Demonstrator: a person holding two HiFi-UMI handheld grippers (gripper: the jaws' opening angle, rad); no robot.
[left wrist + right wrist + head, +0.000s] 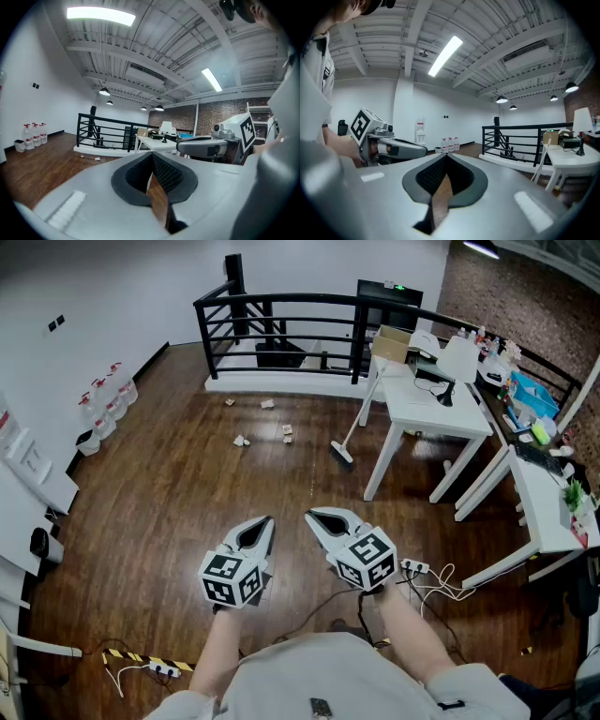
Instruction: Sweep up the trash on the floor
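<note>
Trash scraps lie loose on the wood floor, well ahead of both tongs. There are about four small pale bits, two nearer and two further on towards the black railing. None is gathered into a pile. The left gripper view shows a couple of them far off, beyond the tips.

The broom is ahead and a bit right of the right tongs. Its head is on the floor and its handle leans against the white tabletop. Nothing is touching it. No dustpan is visible.

The left tongs and right tongs sit side by side, held low and close in front of the person. Both are closed tip to tip with nothing between the pads.

Water bottles stand far left of the left tongs, along the wall.

My read is that sweeping hasn't started. All that remains is to get the broom, gather the scraps and collect them.
</note>
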